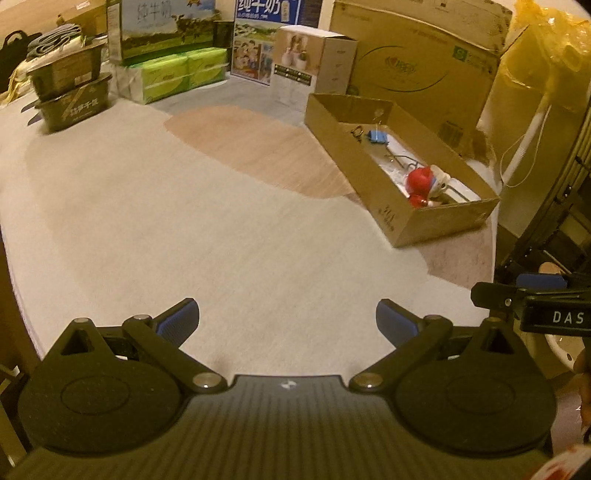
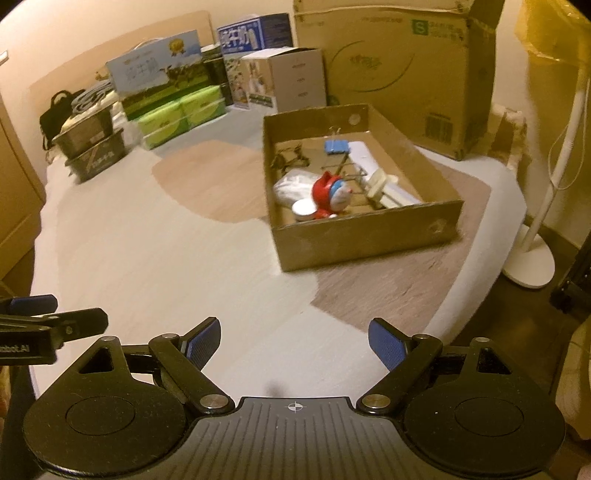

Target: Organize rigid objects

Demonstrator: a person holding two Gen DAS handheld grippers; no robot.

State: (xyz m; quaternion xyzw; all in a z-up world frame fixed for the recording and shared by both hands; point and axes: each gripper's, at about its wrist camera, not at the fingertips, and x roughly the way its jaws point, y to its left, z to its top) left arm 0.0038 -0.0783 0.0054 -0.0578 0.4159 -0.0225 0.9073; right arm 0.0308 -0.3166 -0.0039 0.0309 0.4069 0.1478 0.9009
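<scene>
Pale grey-white woven tabletop (image 2: 155, 258) w/ rounded tan-brown patches. Plain brown open cardboard box (image 2: 354, 243), no print on the near wall. Inside: red-and-white round cartoon figurine (image 2: 328, 195) w/ blue around the face, blue binder clip (image 2: 337, 146), white flat pack (image 2: 369, 158), cream plastic piece (image 2: 382, 184). Behind it, big brown carton (image 2: 391, 74) w/ green oval outline + green square label. Lime-green wrapped packs (image 2: 181, 118) w/ white bands. Blue-and-white milk carton (image 2: 255, 33), white lettering. Dark brown stacked trays (image 2: 92, 147) w/ pale diagonal stripes. Black fingers (image 1: 177, 325) on the left gripper w/ blue textured pads; right gripper's fingers (image 2: 203, 343) the same, black + blue.
</scene>
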